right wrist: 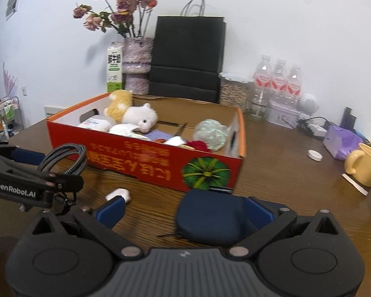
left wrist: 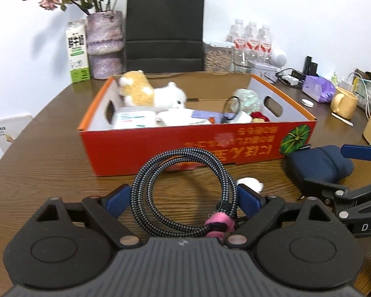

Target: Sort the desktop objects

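Now left gripper (left wrist: 184,196) fingers clamped wide on cable coil (left wrist: 185,188), right gripper (right wrist: 185,211) fingers on blue pouch (right wrist: 211,216), both above desk (right wrist: 279,173) before red box (right wrist: 141,158). Risk: springy coil slips out, or catches box front wall.

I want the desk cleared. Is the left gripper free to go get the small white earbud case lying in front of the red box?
Probably not yet: the left gripper already carries the coiled braided cable, so the white earbud case must wait.

Plush toys (left wrist: 153,95) inside the cardboard box (left wrist: 197,146), paper bag (left wrist: 164,24) behind it, mug (left wrist: 343,101) to its right
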Demonstrator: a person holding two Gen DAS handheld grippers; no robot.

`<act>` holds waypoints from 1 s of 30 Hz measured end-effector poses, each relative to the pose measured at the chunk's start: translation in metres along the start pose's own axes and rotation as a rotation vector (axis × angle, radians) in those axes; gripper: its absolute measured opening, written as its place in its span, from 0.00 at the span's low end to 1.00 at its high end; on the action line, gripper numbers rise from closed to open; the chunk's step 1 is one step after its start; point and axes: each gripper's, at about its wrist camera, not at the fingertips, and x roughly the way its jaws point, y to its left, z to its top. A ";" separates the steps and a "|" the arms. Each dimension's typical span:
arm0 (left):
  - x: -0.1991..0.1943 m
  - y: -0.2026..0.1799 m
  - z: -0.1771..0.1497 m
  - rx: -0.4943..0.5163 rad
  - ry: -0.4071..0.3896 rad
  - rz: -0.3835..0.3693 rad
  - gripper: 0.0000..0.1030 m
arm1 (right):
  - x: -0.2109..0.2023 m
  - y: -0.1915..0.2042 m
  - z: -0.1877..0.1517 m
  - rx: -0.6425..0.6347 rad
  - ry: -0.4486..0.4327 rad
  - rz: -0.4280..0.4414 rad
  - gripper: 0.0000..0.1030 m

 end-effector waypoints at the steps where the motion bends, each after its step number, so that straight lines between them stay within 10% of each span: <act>1: -0.002 0.005 -0.001 -0.001 -0.004 0.005 0.89 | 0.001 0.004 0.001 -0.003 0.001 0.004 1.00; 14: -0.014 0.050 -0.015 -0.050 -0.019 0.054 0.89 | 0.021 0.062 0.005 -0.049 0.033 0.069 0.95; 26: -0.010 0.065 -0.021 -0.078 -0.016 0.041 0.89 | 0.058 0.072 0.004 0.021 0.107 0.088 0.26; 30: -0.009 0.064 -0.020 -0.076 -0.020 0.035 0.89 | 0.055 0.075 0.002 0.004 0.101 0.094 0.27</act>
